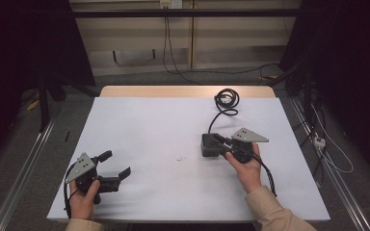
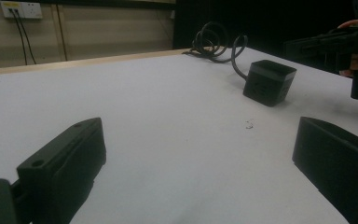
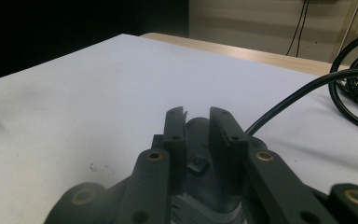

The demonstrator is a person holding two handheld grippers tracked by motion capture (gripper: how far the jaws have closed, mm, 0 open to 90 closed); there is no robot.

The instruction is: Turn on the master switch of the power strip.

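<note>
A black box-shaped adapter (image 1: 209, 146) rests on the white table (image 1: 154, 130), right of centre. Its black cable (image 1: 225, 100) runs back to a coil near the far edge. My right gripper (image 1: 218, 139) reaches over the adapter from the right, jaws drawn close with a narrow gap. In the right gripper view (image 3: 198, 123) a dark rounded part shows in that gap; I cannot tell whether the jaws touch it. My left gripper (image 1: 115, 163) sits low at the front left, wide open with nothing between its fingers (image 2: 65, 163). From there the adapter (image 2: 268, 81) lies ahead to the right.
A small dark speck (image 1: 180, 158) marks the table near its middle. A wooden strip (image 1: 188, 91) borders the far edge. Beyond the table, cables trail across the floor, and a wall socket (image 2: 21, 9) sits on the back wall.
</note>
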